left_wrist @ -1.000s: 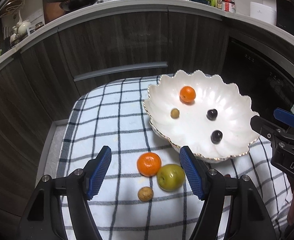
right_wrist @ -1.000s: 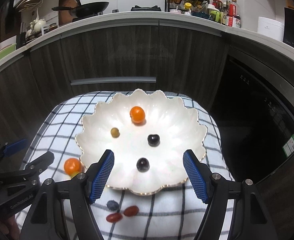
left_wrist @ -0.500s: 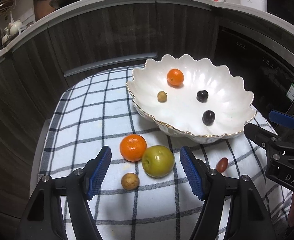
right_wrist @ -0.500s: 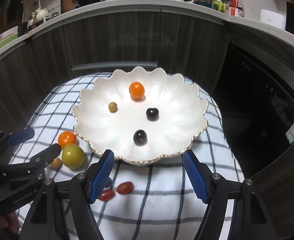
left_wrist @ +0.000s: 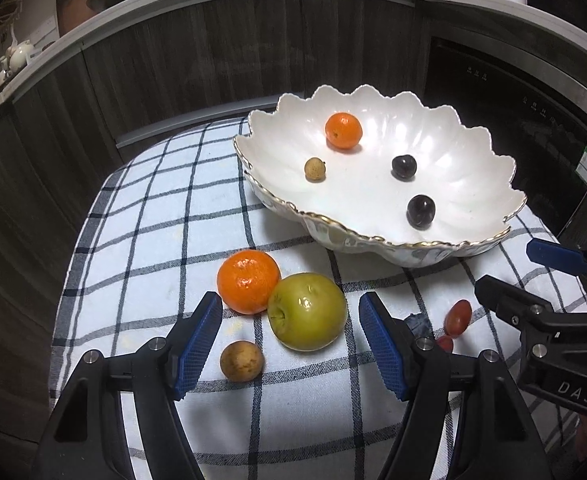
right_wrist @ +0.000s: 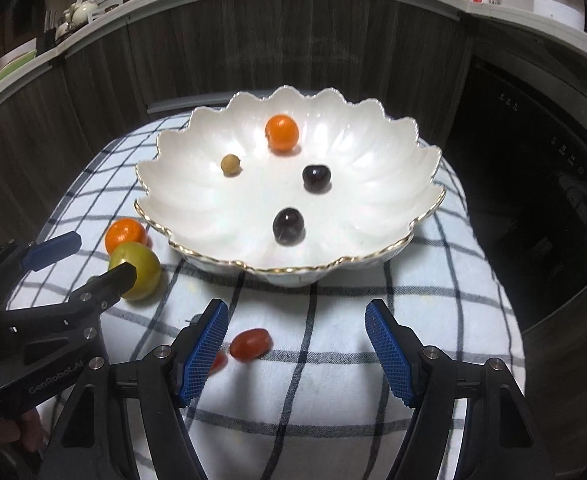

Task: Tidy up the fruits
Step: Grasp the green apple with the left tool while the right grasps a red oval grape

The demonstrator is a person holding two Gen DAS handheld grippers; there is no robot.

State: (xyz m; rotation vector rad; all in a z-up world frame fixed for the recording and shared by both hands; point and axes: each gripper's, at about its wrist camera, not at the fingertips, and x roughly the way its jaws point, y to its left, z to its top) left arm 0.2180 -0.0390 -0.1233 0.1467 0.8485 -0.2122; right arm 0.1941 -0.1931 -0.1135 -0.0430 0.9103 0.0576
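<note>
A white scalloped bowl (left_wrist: 469, 160) (right_wrist: 181, 196) on a checked cloth holds a small orange (left_wrist: 343, 130), a brown longan (left_wrist: 314, 168) and two dark grapes (left_wrist: 420, 210). On the cloth lie an orange (left_wrist: 248, 281), a green apple (left_wrist: 307, 311), a longan (left_wrist: 241, 361) and red cherry tomatoes (left_wrist: 458, 317) (right_wrist: 251, 344). My left gripper (left_wrist: 289, 340) is open, its jaws on either side of the apple. My right gripper (right_wrist: 297, 350) is open just above the tomatoes, one tomato (right_wrist: 218, 362) half hidden behind its left finger.
The checked cloth (left_wrist: 153, 208) covers a small table with dark cabinets (left_wrist: 213, 52) behind and a dark appliance (right_wrist: 533, 160) at the right. A small dark blue fruit (left_wrist: 417, 324) lies behind my left gripper's right finger.
Both grippers have come down and closer to the cloth. The apple now sits between the left jaws, and the tomatoes lie near the right gripper's left finger.
</note>
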